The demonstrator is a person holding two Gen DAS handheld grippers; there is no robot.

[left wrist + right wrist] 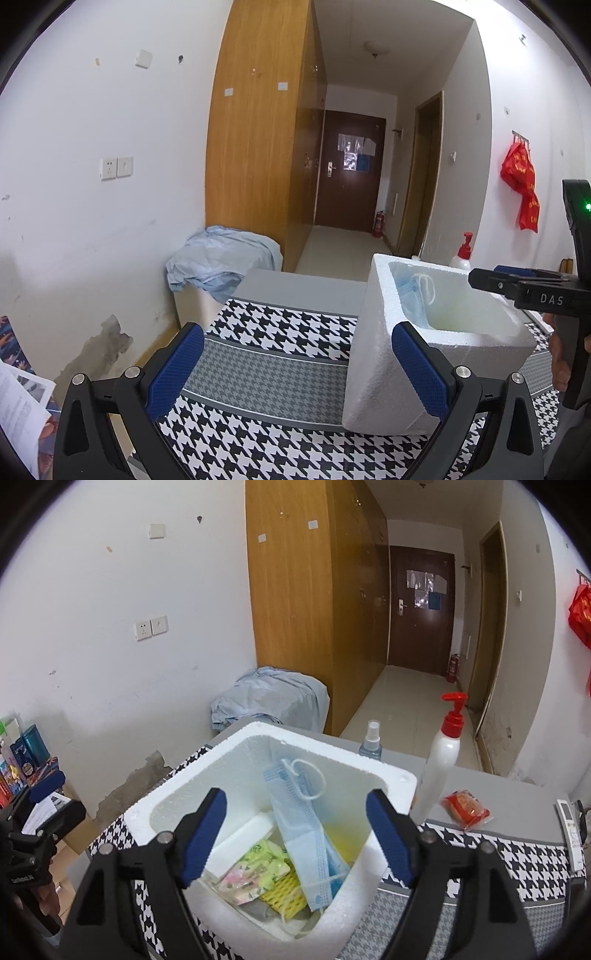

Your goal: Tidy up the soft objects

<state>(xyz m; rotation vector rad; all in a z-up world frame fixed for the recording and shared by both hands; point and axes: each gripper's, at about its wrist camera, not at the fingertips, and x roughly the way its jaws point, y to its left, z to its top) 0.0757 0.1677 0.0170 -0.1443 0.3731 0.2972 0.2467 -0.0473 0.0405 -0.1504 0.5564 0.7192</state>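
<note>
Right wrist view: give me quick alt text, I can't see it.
The open right gripper hovers empty over a white foam box holding a blue face mask and a tissue pack. A pump bottle stands beside it.

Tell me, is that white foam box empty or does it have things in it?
Partly filled. The white foam box has no lid on, and inside lie a blue face mask, a green tissue pack and something yellow.

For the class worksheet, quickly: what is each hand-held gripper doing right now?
Left hand-held gripper: open, holding nothing.
Right hand-held gripper: open, empty, above the white foam box.
</note>
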